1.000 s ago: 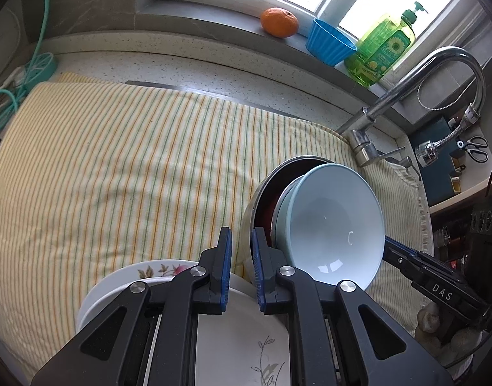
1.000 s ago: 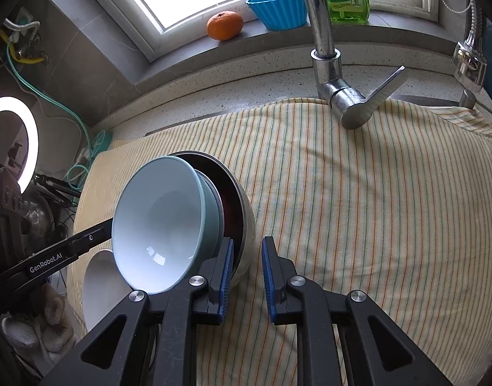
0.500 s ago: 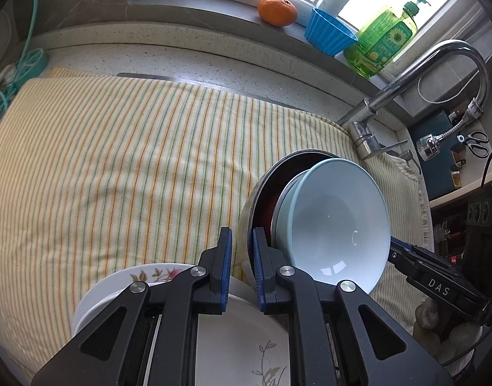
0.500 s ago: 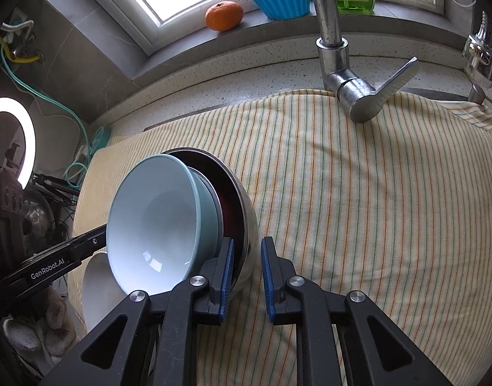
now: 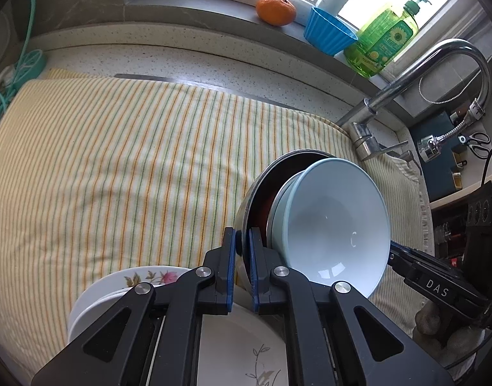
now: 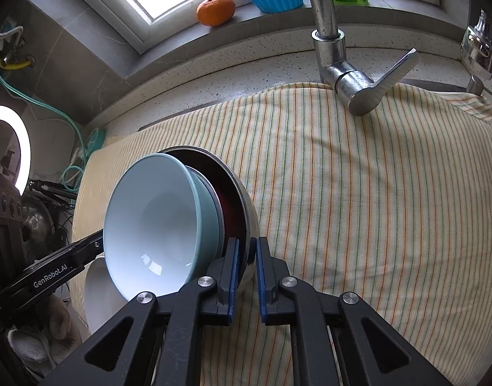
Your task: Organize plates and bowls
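In the left wrist view, a stack of white plates (image 5: 123, 286), the top rim flowered, lies at the lower left under the left tool (image 5: 242, 251). That tool's jaws are narrow and pinch the rim of a steel bowl (image 5: 255, 189), which stands tilted on edge at centre right over the striped cloth (image 5: 117, 160) covering the bench. A pale blue bowl (image 5: 336, 225) nests inside it, facing the lower right. An orange (image 5: 275, 9), a blue cup (image 5: 328, 33) and a green soap bottle (image 5: 384, 41) line the sill along the top, with the tap (image 5: 439, 64) at upper right. In the right wrist view, the right tool (image 6: 246, 257), at lower centre, has just been closing and now grips the steel bowl's opposite rim.
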`<state>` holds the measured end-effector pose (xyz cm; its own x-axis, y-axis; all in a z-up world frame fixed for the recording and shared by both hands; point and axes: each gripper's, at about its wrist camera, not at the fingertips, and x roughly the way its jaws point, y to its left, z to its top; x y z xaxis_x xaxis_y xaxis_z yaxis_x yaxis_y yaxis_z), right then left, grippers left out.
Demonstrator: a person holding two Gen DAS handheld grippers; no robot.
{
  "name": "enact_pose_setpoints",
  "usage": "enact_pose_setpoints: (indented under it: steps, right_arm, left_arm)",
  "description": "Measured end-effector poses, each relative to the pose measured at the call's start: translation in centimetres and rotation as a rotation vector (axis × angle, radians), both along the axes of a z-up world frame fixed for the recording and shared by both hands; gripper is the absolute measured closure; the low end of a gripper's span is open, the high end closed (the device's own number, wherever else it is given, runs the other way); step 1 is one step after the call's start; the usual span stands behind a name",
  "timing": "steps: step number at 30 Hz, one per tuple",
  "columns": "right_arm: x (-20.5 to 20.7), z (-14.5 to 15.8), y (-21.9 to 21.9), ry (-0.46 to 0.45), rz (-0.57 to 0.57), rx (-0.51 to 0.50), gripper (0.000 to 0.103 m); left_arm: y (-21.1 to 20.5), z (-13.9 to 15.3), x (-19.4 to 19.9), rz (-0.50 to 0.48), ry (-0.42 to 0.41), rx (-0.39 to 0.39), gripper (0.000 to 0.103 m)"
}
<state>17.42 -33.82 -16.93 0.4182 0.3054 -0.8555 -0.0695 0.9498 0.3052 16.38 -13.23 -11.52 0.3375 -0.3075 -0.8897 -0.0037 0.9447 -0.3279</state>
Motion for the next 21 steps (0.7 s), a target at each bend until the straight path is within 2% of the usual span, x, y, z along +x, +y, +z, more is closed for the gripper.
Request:
enact_pose_setpoints:
  steps: [7,21]
  right_arm:
    - [0.0,0.7,0.0,-0.001,-0.002,-0.003,0.094]
    - [-1.8,3.7,0.4,-0.035,-0.003,0.001,0.094]
  left_arm:
    - [0.0,0.7,-0.2,0.001,-0.019,-0.005,0.097]
    - [1.1,4.2,-1.9,-0.003,-0.086,-0.019,0.097]
